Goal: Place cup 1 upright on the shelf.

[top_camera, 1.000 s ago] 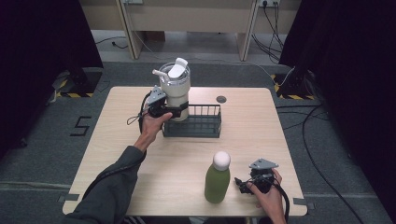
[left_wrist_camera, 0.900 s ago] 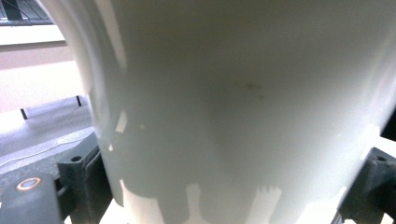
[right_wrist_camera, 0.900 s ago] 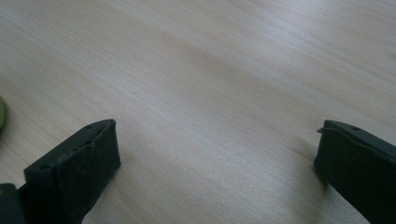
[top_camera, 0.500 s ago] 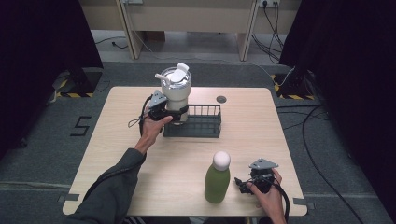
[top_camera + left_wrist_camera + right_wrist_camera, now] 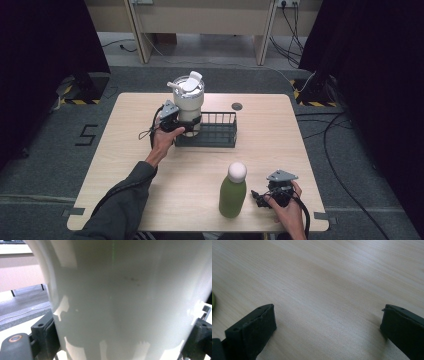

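- I am working at a pale wooden table (image 5: pixel 125 165) standing on grey carpet, with dark curtains hanging at both sides.
- My left gripper (image 5: pixel 181 129) is clamping the tall white lidded tumbler (image 5: pixel 189 102) low on its body; its jaws are pressing both sides of the cup (image 5: pixel 125 302).
- The tumbler is standing upright at the left end of the black wire basket (image 5: pixel 217 131), far of centre.
- My right gripper (image 5: pixel 261 198) is resting near the right front edge, jaws spread over bare wood (image 5: pixel 329 290).
- A green bottle with a round white cap (image 5: pixel 233 190) is standing just left of it.
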The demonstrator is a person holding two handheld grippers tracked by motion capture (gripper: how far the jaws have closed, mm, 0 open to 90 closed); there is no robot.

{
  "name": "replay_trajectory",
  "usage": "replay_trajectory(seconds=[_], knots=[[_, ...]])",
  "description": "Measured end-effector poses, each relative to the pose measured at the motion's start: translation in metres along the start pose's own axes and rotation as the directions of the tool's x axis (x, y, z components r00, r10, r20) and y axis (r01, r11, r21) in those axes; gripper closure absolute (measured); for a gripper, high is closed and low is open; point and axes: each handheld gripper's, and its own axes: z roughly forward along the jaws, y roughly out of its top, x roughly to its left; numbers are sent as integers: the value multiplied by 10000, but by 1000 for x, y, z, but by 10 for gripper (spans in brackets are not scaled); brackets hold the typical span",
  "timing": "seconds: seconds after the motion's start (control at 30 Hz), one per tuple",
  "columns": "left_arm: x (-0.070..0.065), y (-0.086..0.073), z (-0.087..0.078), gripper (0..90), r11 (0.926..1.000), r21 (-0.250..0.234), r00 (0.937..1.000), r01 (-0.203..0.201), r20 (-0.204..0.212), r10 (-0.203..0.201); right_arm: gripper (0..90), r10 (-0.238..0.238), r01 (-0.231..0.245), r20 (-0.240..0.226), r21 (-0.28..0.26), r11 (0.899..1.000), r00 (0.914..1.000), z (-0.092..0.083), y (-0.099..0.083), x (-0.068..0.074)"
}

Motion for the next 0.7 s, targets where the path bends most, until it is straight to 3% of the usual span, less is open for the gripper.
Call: replay_trajectory(seconds=[0.33, 0.7], knots=[[0, -3, -2, 102, 9995, 210, 9997, -237, -54, 238, 2, -3, 3, -5, 2, 10000, 10000, 0, 0, 0], [1, -8, -6, 99, 9996, -3, 9996, -289, 30, 289, 2, -2, 2, -5, 1, 10000, 10000, 0, 0, 0]])
